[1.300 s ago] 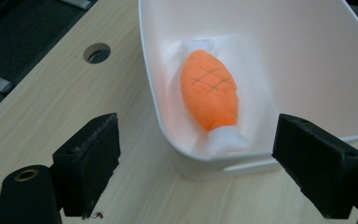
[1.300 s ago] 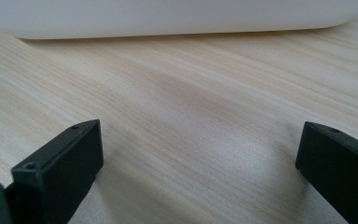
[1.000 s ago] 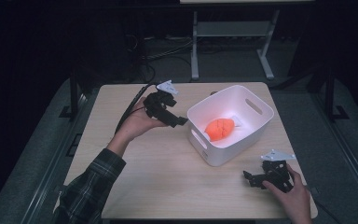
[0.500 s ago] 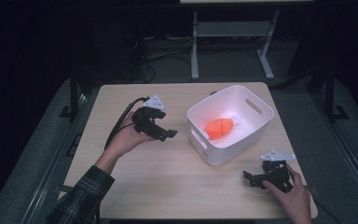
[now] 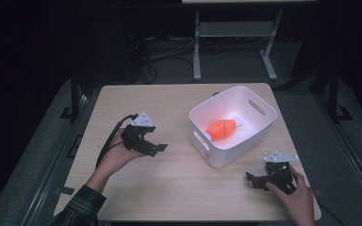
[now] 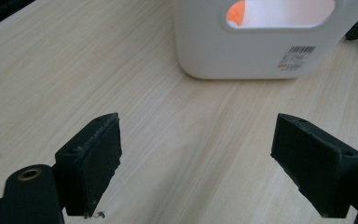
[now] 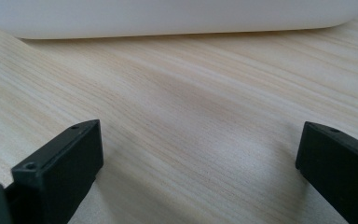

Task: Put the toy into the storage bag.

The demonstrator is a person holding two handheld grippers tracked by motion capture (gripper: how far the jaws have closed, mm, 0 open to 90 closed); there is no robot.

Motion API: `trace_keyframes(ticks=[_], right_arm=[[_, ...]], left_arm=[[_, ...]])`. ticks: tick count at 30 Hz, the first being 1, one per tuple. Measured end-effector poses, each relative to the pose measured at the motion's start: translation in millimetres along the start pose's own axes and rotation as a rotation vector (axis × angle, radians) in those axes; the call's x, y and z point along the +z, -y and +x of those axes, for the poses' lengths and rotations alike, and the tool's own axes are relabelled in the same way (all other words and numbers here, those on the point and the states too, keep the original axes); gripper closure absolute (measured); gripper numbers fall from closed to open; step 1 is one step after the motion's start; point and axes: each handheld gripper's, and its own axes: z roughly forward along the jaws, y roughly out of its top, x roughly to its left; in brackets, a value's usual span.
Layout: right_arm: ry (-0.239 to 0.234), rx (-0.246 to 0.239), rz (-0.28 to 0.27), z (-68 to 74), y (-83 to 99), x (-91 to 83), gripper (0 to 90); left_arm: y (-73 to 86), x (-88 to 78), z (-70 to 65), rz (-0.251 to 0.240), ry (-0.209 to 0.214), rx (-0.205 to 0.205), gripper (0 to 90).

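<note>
The white bin (image 5: 233, 123) stood on the bench (image 5: 179, 188) and held an orange toy (image 5: 221, 129). The left tongs (image 5: 156, 148) hung released beside the bin, the right tongs (image 5: 256, 182) released near its front corner.

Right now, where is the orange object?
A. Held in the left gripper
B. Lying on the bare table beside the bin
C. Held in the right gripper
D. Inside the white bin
D: the orange object lies inside the white bin, while the left gripper and the right gripper are both open and hold nothing.
</note>
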Motion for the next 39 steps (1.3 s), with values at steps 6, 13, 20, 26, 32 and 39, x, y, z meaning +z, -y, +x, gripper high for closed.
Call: trace_keyframes(ticks=[6,13,20,26,32,39], right_arm=[[0.0,0.0,-0.001,0.0,0.0,0.1,0.2],[0.002,0.001,-0.001,0.1,0.0,0.1,0.2],[0.001,0.0,-0.001,0.0,0.0,0.1,0.2],[0.002,0.0,-0.001,0.0,0.0,0.1,0.2],[0.002,0.0,-0.001,0.0,0.0,0.1,0.2],[0.002,0.0,-0.001,0.0,0.0,0.1,0.2]], left_arm=[[20.6,-3.0,-3.3,-0.018,-0.009,-0.025,15.1],[42.1,-7.8,-10.1,-0.004,-0.047,-0.035,15.1],[64.8,-10.1,-17.6,0.001,-0.066,-0.045,15.2],[87.2,-11.6,-22.2,-0.013,-0.064,-0.068,15.2],[110.7,-14.7,-26.9,-0.028,-0.074,-0.106,15.2],[134.7,-17.2,-30.8,-0.018,-0.102,-0.108,15.1]])
